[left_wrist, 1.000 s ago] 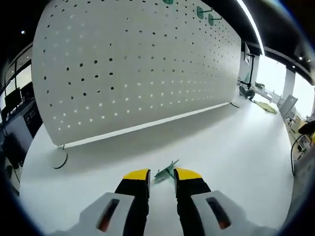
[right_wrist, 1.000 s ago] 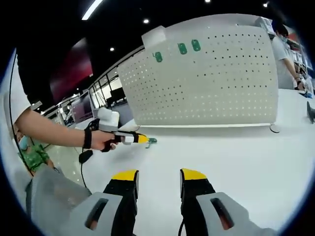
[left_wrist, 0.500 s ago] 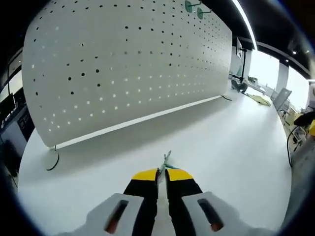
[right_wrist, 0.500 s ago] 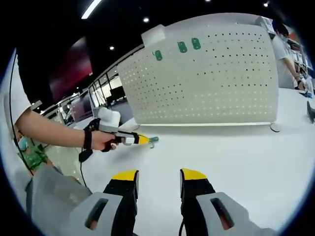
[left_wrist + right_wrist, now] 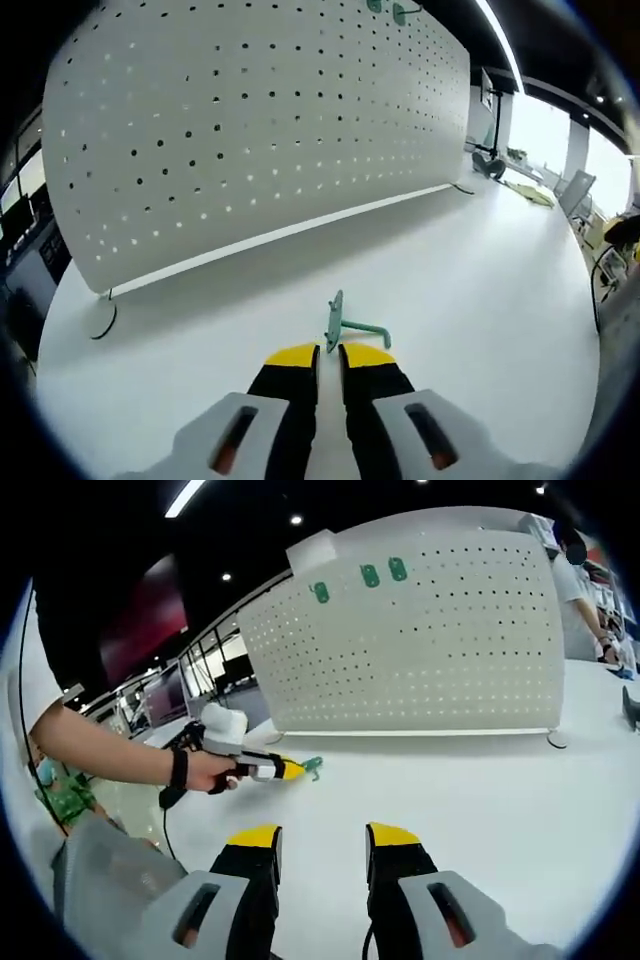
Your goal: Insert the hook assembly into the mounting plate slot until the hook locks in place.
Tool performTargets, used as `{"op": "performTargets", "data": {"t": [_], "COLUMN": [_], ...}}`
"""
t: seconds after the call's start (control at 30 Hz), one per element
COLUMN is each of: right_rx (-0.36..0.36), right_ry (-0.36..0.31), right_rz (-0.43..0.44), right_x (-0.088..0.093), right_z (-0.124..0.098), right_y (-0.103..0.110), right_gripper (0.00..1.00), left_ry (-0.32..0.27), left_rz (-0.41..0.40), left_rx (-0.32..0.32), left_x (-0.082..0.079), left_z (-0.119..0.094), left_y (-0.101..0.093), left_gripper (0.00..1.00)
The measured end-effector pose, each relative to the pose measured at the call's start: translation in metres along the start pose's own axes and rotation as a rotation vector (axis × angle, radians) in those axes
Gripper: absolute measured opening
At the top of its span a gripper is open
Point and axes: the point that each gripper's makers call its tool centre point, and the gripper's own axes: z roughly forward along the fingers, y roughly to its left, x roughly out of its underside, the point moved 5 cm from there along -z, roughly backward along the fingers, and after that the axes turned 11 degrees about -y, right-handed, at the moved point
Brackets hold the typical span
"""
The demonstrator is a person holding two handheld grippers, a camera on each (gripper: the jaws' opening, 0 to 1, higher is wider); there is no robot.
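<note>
The left gripper point(image 5: 330, 352) has its yellow-tipped fingers point(image 5: 292, 356) pressed almost together, pinching the green hook point(image 5: 345, 320) by its near end, so the part sticks out ahead of the tips where it can be aimed at the white pegboard point(image 5: 250, 130) beyond. The hook sits just past the fingertips, above the white tabletop point(image 5: 480, 270); whether it touches the surface is unclear. It is a slim green piece: a flat upright plate on the left with a thin bent arm running off to the right. The right gripper point(image 5: 320, 842) hangs back with its fingers spread and nothing between them, probably leaving the left room to work. Other green hooks point(image 5: 370, 576) sit high on the board.
</note>
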Motion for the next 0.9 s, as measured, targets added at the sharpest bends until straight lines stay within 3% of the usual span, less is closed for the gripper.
{"op": "performTargets", "data": {"t": [0.1, 0.6, 0.9], "right_rx": [0.002, -0.009, -0.020], "right_ry": [0.003, 0.009, -0.002], "right_rz": [-0.001, -0.005, -0.014], "right_x": [0.000, 0.001, -0.002], "right_z": [0.000, 0.000, 0.001], "right_y": [0.000, 0.002, 0.005], "right_gripper": [0.33, 0.33, 0.33], "left_ry": [0.015, -0.020, -0.018], "left_rz": [0.009, 0.007, -0.086], "left_rx": [-0.009, -0.014, 0.025], "left_x": [0.002, -0.005, -0.008], "left_z": [0.001, -0.003, -0.012], "left_y": [0.000, -0.002, -0.013], "left_gripper": [0.05, 0.02, 0.01]}}
